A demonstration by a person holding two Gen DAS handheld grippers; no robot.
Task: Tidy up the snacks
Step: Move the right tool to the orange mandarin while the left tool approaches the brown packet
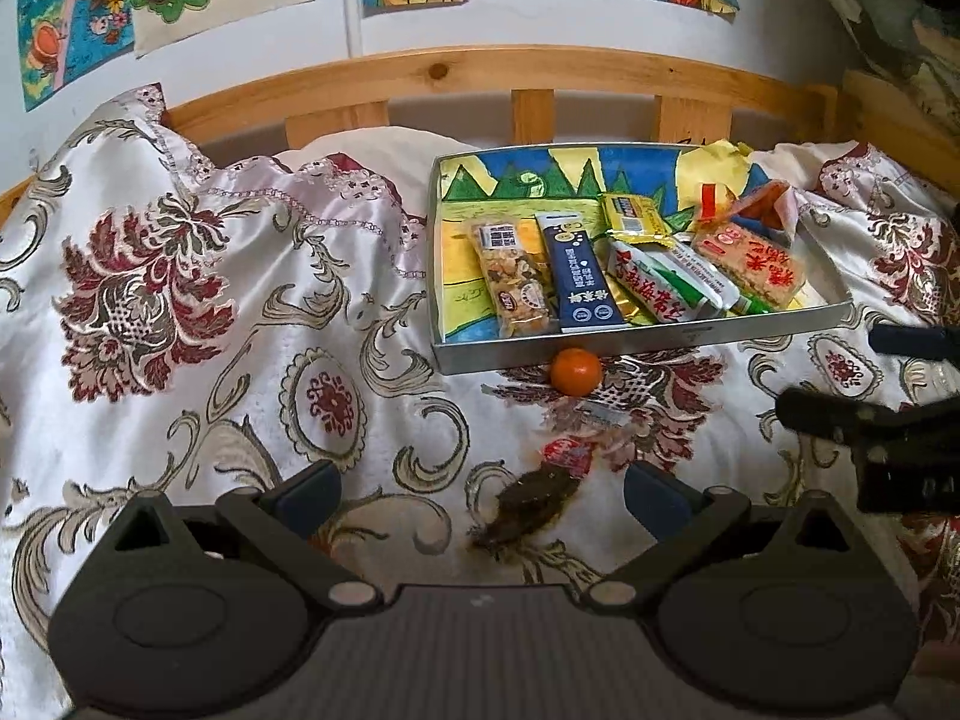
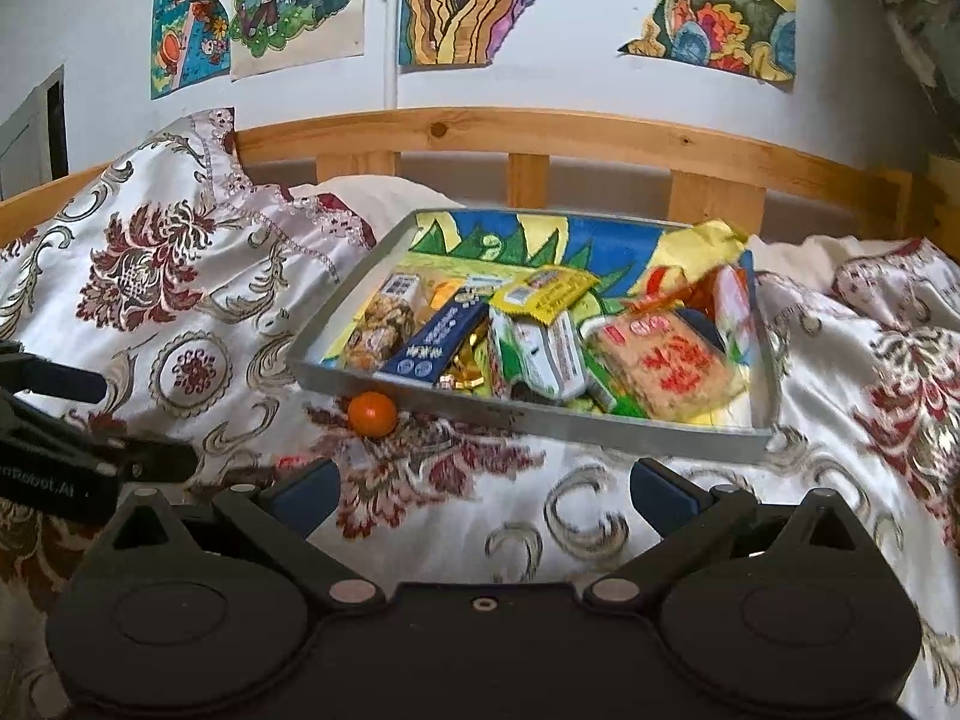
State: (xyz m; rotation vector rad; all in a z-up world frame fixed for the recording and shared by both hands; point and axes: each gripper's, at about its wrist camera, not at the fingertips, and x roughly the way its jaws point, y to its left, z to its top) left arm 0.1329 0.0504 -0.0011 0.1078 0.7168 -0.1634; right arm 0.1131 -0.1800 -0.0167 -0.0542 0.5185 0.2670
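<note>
A: Status on both grippers?

B: Left hand-held gripper (image 1: 483,495) spread wide, nothing between the fingers, hovering over the bedspread (image 1: 198,312). Right hand-held gripper (image 2: 483,495) same: spread, empty, low over the bed. Each one shows at the edge of the other's camera.

A: Where are the snacks?

B: Mostly in the tray (image 1: 636,345), a shallow grey box with a coloured drawing lining the bottom. It sits on the bed near the wooden headboard (image 1: 480,69). From left to right in the left wrist view: nut bar (image 1: 516,282), dark blue packet (image 1: 579,273), green and white packet (image 1: 654,285), orange rice cracker pack (image 1: 750,264). A yellow packet (image 1: 636,219) lies behind them, a yellow bag (image 1: 717,171) in the far right corner.

A: Anything outside the tray?

B: Small orange (image 1: 576,369), on the bedspread, touching or just beside the tray's near wall. Closer to the left gripper: a brown clump (image 1: 528,510) with a red wrapper (image 1: 567,456) at its far end. Can't tell what it is, looks like a dark snack in clear wrap, blurred against the pattern.

A: Right wrist view agree?

B: Yes. Orange (image 2: 372,414) at the tray's (image 2: 600,426) near left corner. Packets overlap there, so order is harder to read. Drawings (image 2: 456,0) are taped on the wall above the headboard.
</note>
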